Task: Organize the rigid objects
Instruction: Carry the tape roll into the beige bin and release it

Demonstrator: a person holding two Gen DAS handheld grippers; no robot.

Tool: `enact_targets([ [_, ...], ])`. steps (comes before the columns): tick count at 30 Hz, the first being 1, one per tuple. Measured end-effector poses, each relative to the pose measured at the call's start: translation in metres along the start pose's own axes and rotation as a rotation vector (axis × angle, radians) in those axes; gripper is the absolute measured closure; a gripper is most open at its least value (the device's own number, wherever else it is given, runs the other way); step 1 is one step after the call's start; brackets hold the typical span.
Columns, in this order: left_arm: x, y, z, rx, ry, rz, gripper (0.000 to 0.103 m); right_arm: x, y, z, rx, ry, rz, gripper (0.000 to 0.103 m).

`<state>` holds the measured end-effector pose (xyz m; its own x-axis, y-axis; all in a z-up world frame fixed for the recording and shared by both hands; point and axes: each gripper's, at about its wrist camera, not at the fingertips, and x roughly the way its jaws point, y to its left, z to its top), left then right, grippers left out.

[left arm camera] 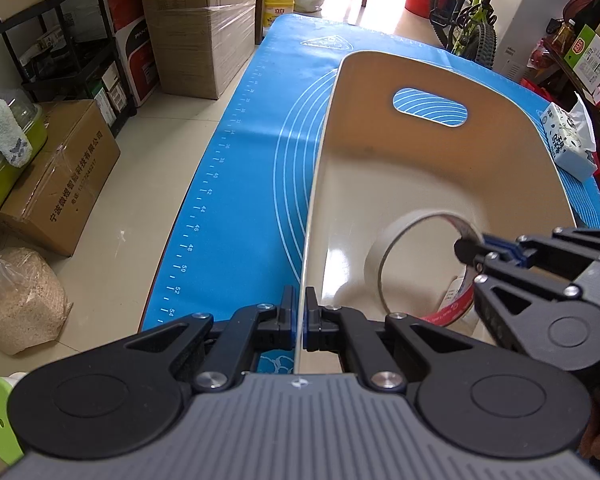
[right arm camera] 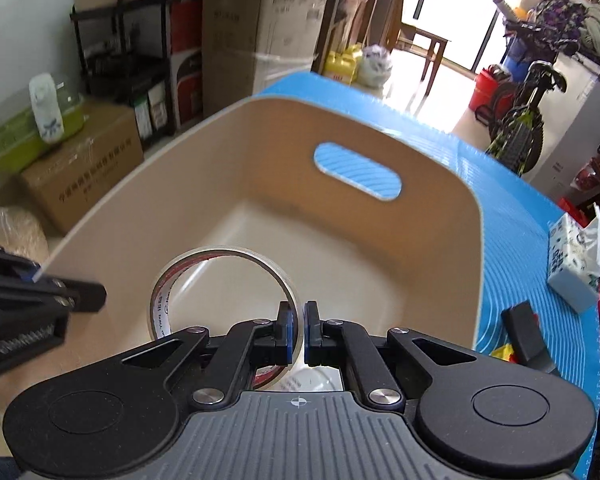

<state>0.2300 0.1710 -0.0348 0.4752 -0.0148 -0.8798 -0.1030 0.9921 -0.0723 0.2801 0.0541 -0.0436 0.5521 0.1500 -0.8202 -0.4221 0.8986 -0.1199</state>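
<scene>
Cluttered storeroom, blue mat (left arm camera: 240,152) spread over the table. Left gripper (left arm camera: 299,312) is clamped on the near wall of a beige tub (left arm camera: 380,184). Right gripper (right arm camera: 299,330) is clenched on the rim of a tape roll (right arm camera: 220,258), held upright inside the tub, above its floor. Tissue pack (right arm camera: 572,264) is seen on the mat beside the tub.
</scene>
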Motion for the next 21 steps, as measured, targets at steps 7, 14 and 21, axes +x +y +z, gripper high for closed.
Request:
enact_targets([
  [7, 0.000, 0.001, 0.000, 0.000, 0.000, 0.001, 0.099, 0.011, -0.003, -0.006, 0.007, 0.058, 0.015, 0.082],
  [14, 0.000, 0.003, -0.002, -0.001, 0.000, 0.002, 0.099, -0.006, -0.006, -0.005, 0.009, 0.007, 0.039, 0.051],
  [21, 0.000, 0.003, -0.001, -0.001, 0.000, 0.001, 0.099, -0.047, -0.028, -0.004, 0.078, -0.103, 0.056, 0.033],
])
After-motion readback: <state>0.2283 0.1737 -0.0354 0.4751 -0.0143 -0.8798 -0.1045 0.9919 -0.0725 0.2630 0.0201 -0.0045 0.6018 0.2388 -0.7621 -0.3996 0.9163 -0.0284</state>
